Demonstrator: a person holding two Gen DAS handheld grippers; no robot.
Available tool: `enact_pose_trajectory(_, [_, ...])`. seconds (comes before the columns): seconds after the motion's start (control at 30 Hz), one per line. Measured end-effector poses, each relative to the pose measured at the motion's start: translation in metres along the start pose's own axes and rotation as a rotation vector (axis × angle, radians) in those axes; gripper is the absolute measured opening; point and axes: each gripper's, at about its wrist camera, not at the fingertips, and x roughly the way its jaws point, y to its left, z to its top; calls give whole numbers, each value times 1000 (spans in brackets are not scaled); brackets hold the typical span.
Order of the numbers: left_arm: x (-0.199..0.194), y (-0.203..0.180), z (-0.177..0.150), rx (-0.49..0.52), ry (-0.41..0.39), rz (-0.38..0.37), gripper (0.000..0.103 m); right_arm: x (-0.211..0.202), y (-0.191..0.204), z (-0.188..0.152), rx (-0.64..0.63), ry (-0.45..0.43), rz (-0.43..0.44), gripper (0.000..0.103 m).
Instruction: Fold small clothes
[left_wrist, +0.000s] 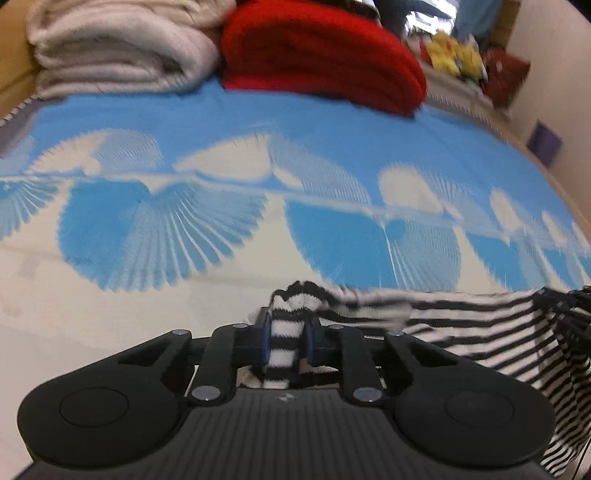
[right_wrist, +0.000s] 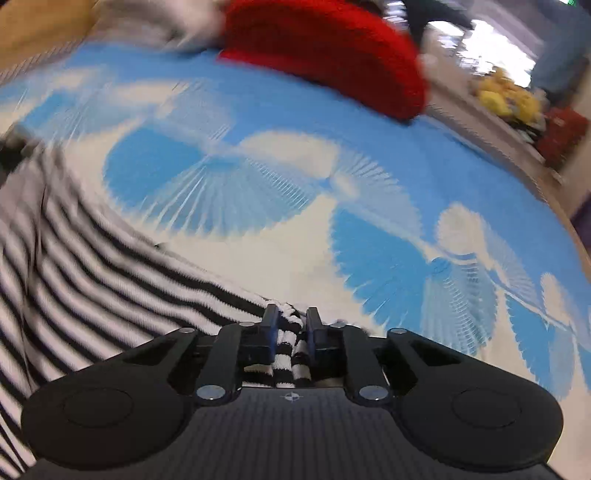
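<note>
**Technician:** Now, check your left gripper (left_wrist: 287, 334) first. What sits between its fingers (left_wrist: 263, 332)?

**Operator:** A bunched fold of the striped garment (left_wrist: 461, 332). Your jaws stand narrow there and both pads press on the black-and-white cloth, which rises in a small hump just beyond the tips.

**Technician:** And your right gripper (right_wrist: 291, 328)?

**Operator:** Same condition. Its jaws are narrow and clamped on a gathered edge of the same striped garment, pinched between the two fingers (right_wrist: 270, 325).

**Technician:** Locate the rest of the garment relative to each tool.

**Operator:** From your left gripper it runs away to the right and droops near the frame edge. From your right gripper it spreads to the left, so the cloth spans between your two tools.

**Technician:** What lies beyond the tips?

**Operator:** Ahead of both grippers you have the bed cover (left_wrist: 332, 140), blue with white fan shapes. Farther ahead, well apart from the tools, a folded red blanket (left_wrist: 325, 51) rests on it, with a stack of cream blankets (left_wrist: 118, 48) just to its left. Far ahead to the right, yellow soft toys (left_wrist: 456, 55) sit on a ledge; detail there is blurred.
</note>
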Motion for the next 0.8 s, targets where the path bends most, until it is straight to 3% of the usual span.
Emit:
enact_pose_trajectory(0.1, [-1, -4, 1, 54, 3, 24, 19, -11, -14, 15, 79, -134, -69, 14])
enact_pose_trajectory(0.2, [17, -11, -11, 135, 158, 30, 24, -2, -10, 18, 67, -148, -95, 15])
enact_pose_trajectory(0.3, [19, -12, -17, 192, 205, 95, 52, 20, -2, 14, 25, -78, -138, 21])
enact_pose_trajectory(0.37, [8, -4, -11, 149, 180, 77, 52, 36, -2, 11, 5, 5, -109, 24])
enact_pose_trajectory(0.43, [-2, 6, -5, 82, 167, 36, 53, 37, -7, 10, 5, 23, -96, 26])
enact_pose_trajectory(0.53, [-11, 14, -1, 31, 156, -15, 54, 14, -32, 18, 157, -41, -46, 38])
enact_pose_trajectory(0.67, [-11, 22, -2, -12, 164, -30, 55, -17, -78, 16, 346, -128, -6, 52])
enact_pose_trajectory(0.8, [-4, 34, -3, -107, 169, -61, 55, -7, -111, -3, 446, -16, 39, 52])
